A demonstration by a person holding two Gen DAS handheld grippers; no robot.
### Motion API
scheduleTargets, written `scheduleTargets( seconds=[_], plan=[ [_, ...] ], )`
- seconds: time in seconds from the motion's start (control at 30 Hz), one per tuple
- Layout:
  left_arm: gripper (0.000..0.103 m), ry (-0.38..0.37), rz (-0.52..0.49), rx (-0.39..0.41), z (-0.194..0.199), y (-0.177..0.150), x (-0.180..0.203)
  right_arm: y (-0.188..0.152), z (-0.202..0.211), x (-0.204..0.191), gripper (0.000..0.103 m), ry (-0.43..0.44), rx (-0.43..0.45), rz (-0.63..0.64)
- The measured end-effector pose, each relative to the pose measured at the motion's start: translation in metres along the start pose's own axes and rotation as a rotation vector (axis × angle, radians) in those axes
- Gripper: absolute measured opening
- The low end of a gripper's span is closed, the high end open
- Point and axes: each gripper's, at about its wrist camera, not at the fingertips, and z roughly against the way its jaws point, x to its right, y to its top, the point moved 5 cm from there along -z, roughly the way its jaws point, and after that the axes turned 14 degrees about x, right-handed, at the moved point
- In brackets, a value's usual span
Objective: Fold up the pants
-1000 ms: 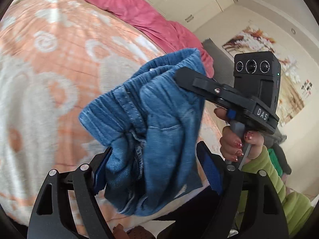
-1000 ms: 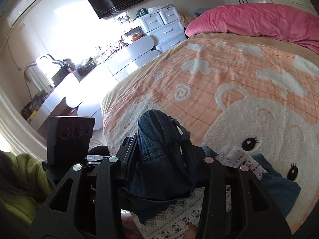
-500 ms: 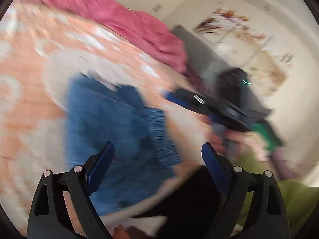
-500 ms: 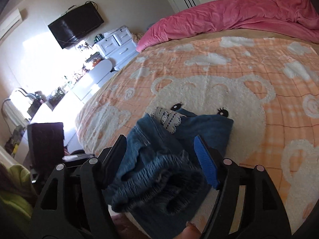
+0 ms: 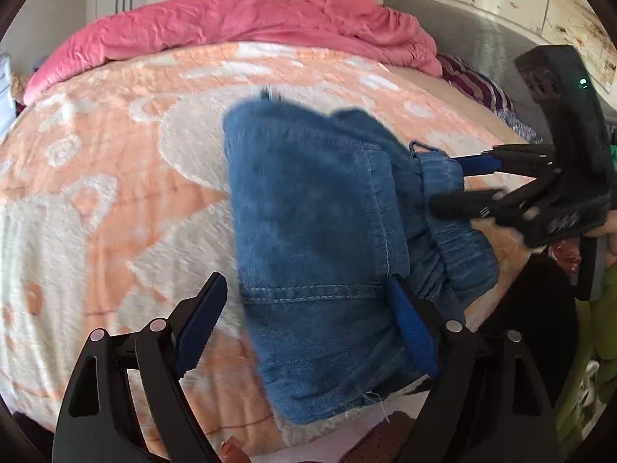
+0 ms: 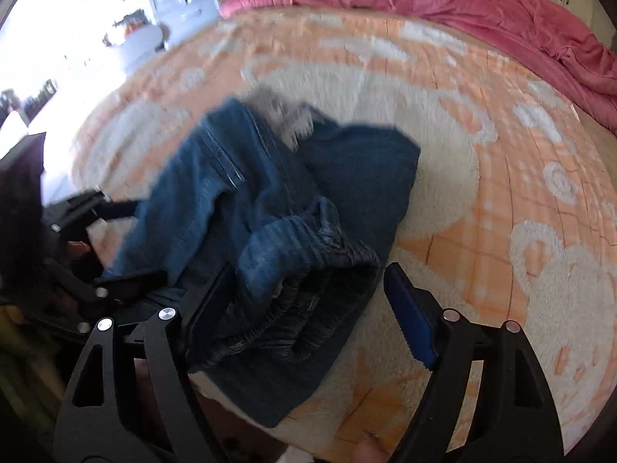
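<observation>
Pants (image 5: 320,239) lie bunched on the blanket (image 5: 115,177) directly ahead of both claws. Left gripper (image 5: 308,328): jaws wide, nothing held, denim between them and over the right finger. Right gripper (image 6: 308,305): jaws wide too, elastic waistband (image 6: 300,247) bunched between them, not pinched. Long axis runs away from the left gripper; waistband is nearest the right gripper, so probably the right takes it.
</observation>
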Motion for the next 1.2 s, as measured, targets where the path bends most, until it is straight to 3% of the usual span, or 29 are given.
scheduleTargets(
  seconds=[0.07, 0.17, 0.2, 0.23, 0.27, 0.4, 0.53, 0.57, 0.6, 0.63, 0.73, 0.87, 0.93, 1.03, 1.2],
  plan=[
    [0.082, -0.009, 0.001, 0.075, 0.021, 0.012, -0.004, 0.023, 0.016, -0.004, 0.072, 0.028, 0.080, 0.004],
    [0.082, -0.044, 0.017, 0.101, 0.033, 0.018, -0.001, 0.051, 0.008, -0.007, 0.072, 0.030, 0.098, 0.035],
    [0.077, -0.060, 0.018, 0.107, 0.034, 0.019, 0.001, 0.059, 0.000, -0.008, 0.072, 0.037, 0.086, 0.044],
    [0.066, -0.069, 0.004, 0.107, 0.035, 0.017, 0.007, 0.064, -0.008, -0.010, 0.072, 0.054, 0.074, 0.049],
    [0.061, -0.077, -0.009, 0.100, 0.035, 0.014, 0.013, 0.070, -0.023, -0.013, 0.066, 0.085, 0.045, 0.048],
    [0.046, -0.122, -0.039, 0.075, 0.027, 0.005, 0.035, 0.070, -0.061, -0.017, 0.048, 0.110, -0.071, 0.041],
    [0.034, -0.146, -0.083, 0.061, 0.021, -0.005, 0.046, 0.060, -0.079, -0.022, 0.042, 0.112, -0.149, 0.074],
    [0.032, -0.156, -0.095, 0.051, 0.019, -0.008, 0.049, 0.056, -0.080, -0.026, 0.035, 0.114, -0.164, 0.087],
    [0.031, -0.165, -0.106, 0.039, 0.018, -0.011, 0.052, 0.051, -0.083, -0.029, 0.008, 0.128, -0.184, 0.095],
    [0.031, -0.171, -0.114, 0.029, 0.019, -0.014, 0.056, 0.046, -0.086, -0.035, 0.001, 0.142, -0.193, 0.115],
    [0.031, -0.175, -0.137, 0.022, 0.018, -0.019, 0.060, 0.051, -0.082, -0.047, 0.001, 0.084, -0.144, 0.180],
    [0.031, -0.174, -0.117, 0.034, 0.019, -0.016, 0.056, 0.083, -0.075, -0.051, 0.001, 0.047, -0.032, 0.175],
    [0.031, -0.179, -0.111, 0.022, 0.017, -0.018, 0.057, 0.088, -0.086, -0.046, 0.001, 0.016, -0.044, 0.187],
    [0.032, -0.175, -0.122, 0.017, 0.013, -0.021, 0.059, 0.074, -0.114, -0.036, 0.001, -0.011, -0.128, 0.164],
    [0.033, -0.188, -0.099, 0.009, 0.011, -0.022, 0.057, 0.071, -0.119, -0.030, 0.002, -0.032, -0.109, 0.117]
  ],
)
